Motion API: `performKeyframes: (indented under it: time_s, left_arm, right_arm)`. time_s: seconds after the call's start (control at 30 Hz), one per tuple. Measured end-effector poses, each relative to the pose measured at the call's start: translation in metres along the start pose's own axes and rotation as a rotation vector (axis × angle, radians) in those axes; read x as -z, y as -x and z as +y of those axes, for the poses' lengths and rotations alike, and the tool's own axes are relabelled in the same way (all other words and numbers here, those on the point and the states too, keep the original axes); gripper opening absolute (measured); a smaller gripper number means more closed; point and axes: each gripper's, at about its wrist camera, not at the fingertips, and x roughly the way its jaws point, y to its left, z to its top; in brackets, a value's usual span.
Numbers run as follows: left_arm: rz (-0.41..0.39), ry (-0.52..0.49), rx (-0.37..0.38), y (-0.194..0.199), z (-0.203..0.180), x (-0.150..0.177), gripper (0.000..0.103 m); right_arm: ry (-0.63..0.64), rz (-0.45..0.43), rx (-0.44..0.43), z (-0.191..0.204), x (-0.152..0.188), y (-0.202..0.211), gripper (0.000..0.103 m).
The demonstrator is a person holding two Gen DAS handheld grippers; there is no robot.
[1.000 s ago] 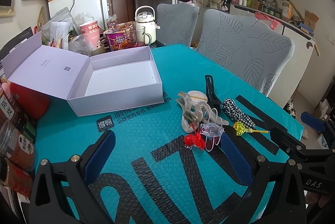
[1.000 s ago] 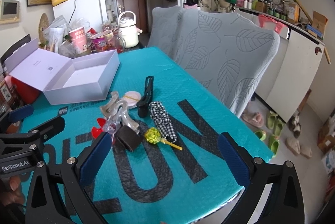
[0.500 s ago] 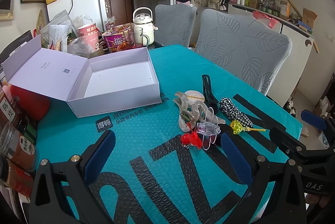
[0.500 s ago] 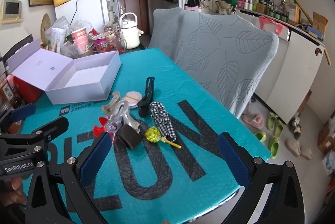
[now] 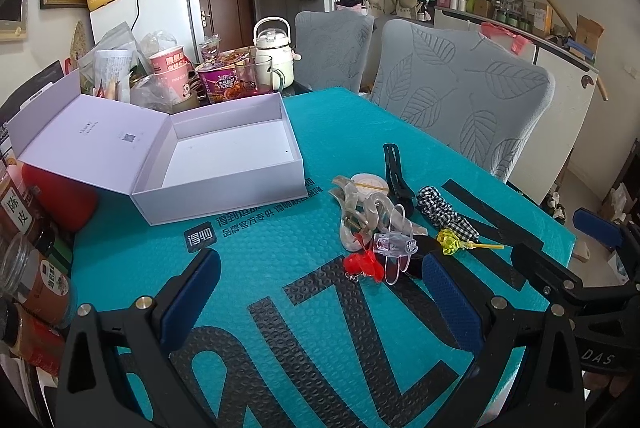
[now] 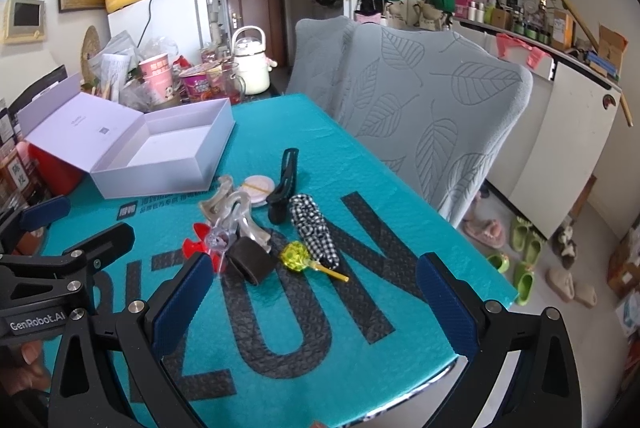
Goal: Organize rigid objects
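Not started, by the look of it: white box (image 5: 224,164) sits open and empty at 10 o'clock on the counter (image 5: 256,268). Hair clips and bits (image 5: 384,224) are piled at centre, none boxed. Left tool (image 5: 320,304) and right tool (image 6: 316,296) are both spread wide, holding nothing.
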Motion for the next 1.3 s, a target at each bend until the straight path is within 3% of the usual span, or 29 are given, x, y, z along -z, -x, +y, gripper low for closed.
performKeyframes:
  time_s: [0.83,1.3]
  left_arm:
    - [-0.035,0.012,-0.015,0.022,0.006,0.002,0.103]
    - [-0.064,-0.02,-0.037,0.032,0.01,-0.025,0.103]
  right_arm:
    - [0.011,-0.03,0.011,0.004,0.0,0.019,0.103]
    - [0.018,-0.051,0.019,0.002,-0.02,0.025,0.103]
